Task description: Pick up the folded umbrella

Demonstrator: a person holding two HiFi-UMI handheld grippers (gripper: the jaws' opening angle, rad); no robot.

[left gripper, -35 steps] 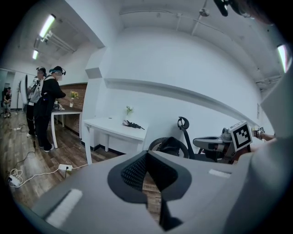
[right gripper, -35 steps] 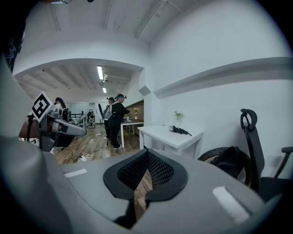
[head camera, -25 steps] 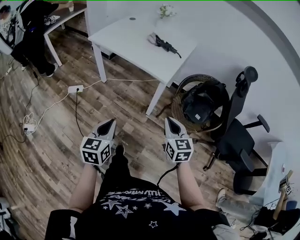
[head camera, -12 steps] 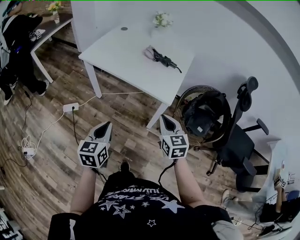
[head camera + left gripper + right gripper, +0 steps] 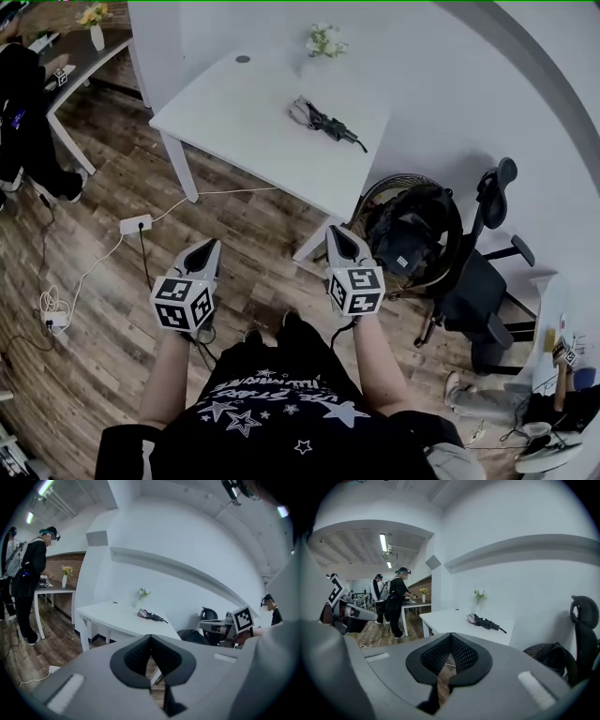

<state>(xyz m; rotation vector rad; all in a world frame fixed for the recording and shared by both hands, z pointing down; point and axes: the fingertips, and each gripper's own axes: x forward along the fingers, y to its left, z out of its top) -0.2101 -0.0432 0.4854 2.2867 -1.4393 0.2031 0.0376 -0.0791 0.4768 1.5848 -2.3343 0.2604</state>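
Observation:
A dark folded umbrella (image 5: 323, 120) lies on the white table (image 5: 253, 122), toward its far right side near the wall. It shows in the left gripper view as a small dark bundle (image 5: 150, 615) and in the right gripper view (image 5: 486, 622). My left gripper (image 5: 202, 251) and right gripper (image 5: 338, 240) hang over the wood floor, well short of the table's near edge. Both are shut with nothing between the jaws. Their tips meet in the left gripper view (image 5: 150, 637) and the right gripper view (image 5: 451, 636).
A small vase of flowers (image 5: 324, 39) stands at the table's back edge. A round basket holding a dark backpack (image 5: 411, 223) and a black office chair (image 5: 483, 267) sit right of the table. A power strip and cables (image 5: 134, 223) lie on the floor left. A person (image 5: 397, 599) stands at another desk.
Both grippers have travelled forward toward the white table, which now sits closer and lower in the head view. Their jaws stayed shut.

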